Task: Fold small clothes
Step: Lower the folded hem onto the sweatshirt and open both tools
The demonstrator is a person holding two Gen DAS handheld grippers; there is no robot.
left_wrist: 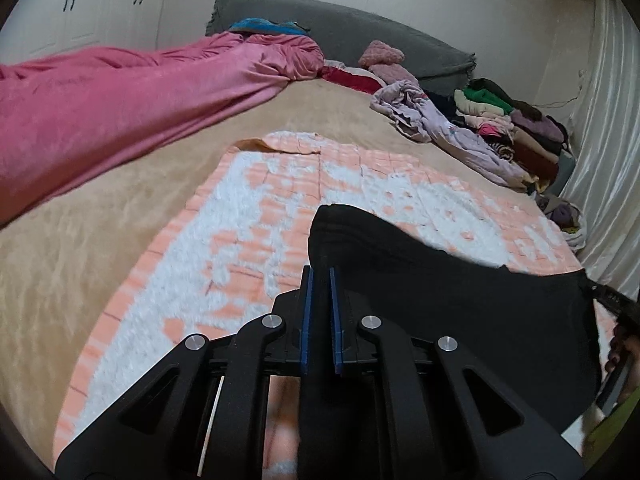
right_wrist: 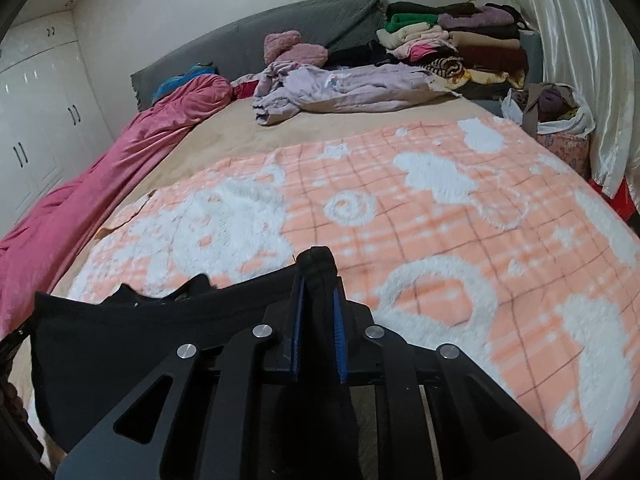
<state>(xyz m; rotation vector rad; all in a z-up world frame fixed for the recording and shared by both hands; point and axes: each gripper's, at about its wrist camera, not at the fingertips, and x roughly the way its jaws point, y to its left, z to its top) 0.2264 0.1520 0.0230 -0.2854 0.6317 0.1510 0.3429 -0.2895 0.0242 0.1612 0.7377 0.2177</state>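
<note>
Black garment [left_wrist: 460, 312]: a small dark piece of clothing, held up between the two grippers above the orange-and-white blanket [right_wrist: 440, 216] on the bed [left_wrist: 100, 240]; it hangs as a slack sheet with a sagging top edge, and what kind of garment it is cannot be told.
Left gripper [left_wrist: 320, 276]: its blue-padded fingers stand close together with a narrow gap; the garment's left corner rises just beyond the tips, and the pinch itself is not plainly shown, so whether it grips cannot be told for sure.
Right gripper [right_wrist: 318, 276]: closed on a bunched fold of the black cloth, which fills the gap between the pads and sticks out above the tips.
How the cloth handles: judged light, soft and limp; it drapes and bunches freely, keeps no shape of its own, and is likely to slip out of a shallow pinch.
Where to take hold: at the corners or along a hemmed edge, with enough cloth between the pads, so the span between the grippers stays taut and flat.
Step in hand: seemingly spreading the garment in the air before laying it flat on the blanket for folding.
Risk: the fuzzy blanket may drag on the cloth and wrinkle it as it is lowered.
Surroundings: a pink quilt [left_wrist: 120, 100] along the bed's left side, a lilac garment [right_wrist: 340, 88] crumpled farther back, and a pile of folded clothes [right_wrist: 460, 44] near the headboard [left_wrist: 340, 28], all well apart from the work.
</note>
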